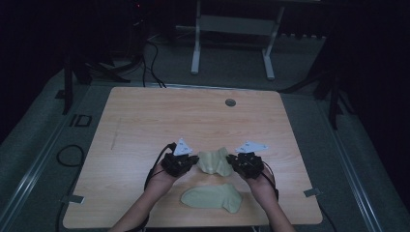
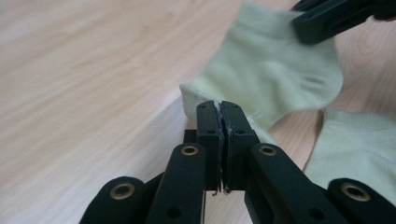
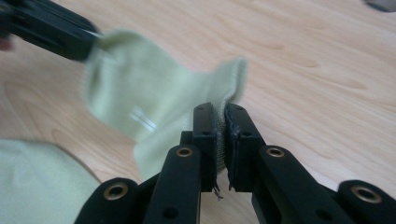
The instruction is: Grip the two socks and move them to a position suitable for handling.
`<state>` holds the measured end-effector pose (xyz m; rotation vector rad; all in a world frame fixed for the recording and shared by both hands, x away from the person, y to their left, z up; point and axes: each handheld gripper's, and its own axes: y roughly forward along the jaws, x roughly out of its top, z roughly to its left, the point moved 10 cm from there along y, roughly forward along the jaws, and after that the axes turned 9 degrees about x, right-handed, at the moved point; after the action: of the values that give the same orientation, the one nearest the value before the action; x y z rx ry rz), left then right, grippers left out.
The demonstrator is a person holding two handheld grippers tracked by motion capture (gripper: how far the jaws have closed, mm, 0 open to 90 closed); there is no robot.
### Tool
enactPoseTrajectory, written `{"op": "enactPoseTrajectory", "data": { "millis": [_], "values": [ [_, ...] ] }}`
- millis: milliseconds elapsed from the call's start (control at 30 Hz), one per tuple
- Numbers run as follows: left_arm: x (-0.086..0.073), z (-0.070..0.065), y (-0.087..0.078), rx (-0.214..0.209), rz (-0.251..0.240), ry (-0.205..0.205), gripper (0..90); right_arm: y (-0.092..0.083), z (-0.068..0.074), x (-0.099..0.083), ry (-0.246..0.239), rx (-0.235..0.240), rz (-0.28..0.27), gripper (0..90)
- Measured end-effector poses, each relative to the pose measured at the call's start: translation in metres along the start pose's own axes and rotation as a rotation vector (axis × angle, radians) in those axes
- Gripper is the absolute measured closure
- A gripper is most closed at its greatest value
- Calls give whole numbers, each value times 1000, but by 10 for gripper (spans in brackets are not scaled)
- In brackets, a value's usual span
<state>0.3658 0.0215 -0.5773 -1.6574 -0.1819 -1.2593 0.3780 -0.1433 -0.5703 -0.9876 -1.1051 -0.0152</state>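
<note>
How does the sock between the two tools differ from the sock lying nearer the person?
The held sock is pinched at opposite ends by the left tool and right tool; the near sock is untouched. The held sock hangs bunched and sagging between them; the near sock lies flat on the table. Both are pale green.

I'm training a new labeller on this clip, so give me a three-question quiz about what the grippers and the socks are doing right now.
1. True or false: the left gripper and the right gripper are both shut on the same sock.
2. Where is the second sock? A) flat on the table, nearer the person; B) in the left gripper; C) on the floor.
3. Fill in: the held sock hangs ____ the two grippers.

Key: 1 true; 2 A; 3 between.
</note>
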Motion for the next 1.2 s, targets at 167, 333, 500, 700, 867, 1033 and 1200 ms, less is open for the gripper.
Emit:
{"op": "enactPoseTrajectory", "data": {
  "millis": [167,333,500,700,867,1033,1200],
  "values": [
    [-17,10,-8,-8,0,-30,874,-4,-12,-10,44,5,9,836],
    [-32,9,2,-16,16,-34,873,7,-15,-27,62,19,46,836],
    [-44,9,16,-36,52,-62,871,21,-21,-39,83,13,81,831],
    [-51,9,20,-51,83,-73,743,33,-28,-49,93,-5,121,704],
    [-52,17,13,-37,70,-104,651,28,-33,-47,106,-14,110,607],
    [-54,24,4,-25,60,-124,615,19,-32,-44,101,-12,95,572],
    [-42,22,-5,-16,18,-120,606,15,-24,-41,75,-6,87,591]
  ]
}}
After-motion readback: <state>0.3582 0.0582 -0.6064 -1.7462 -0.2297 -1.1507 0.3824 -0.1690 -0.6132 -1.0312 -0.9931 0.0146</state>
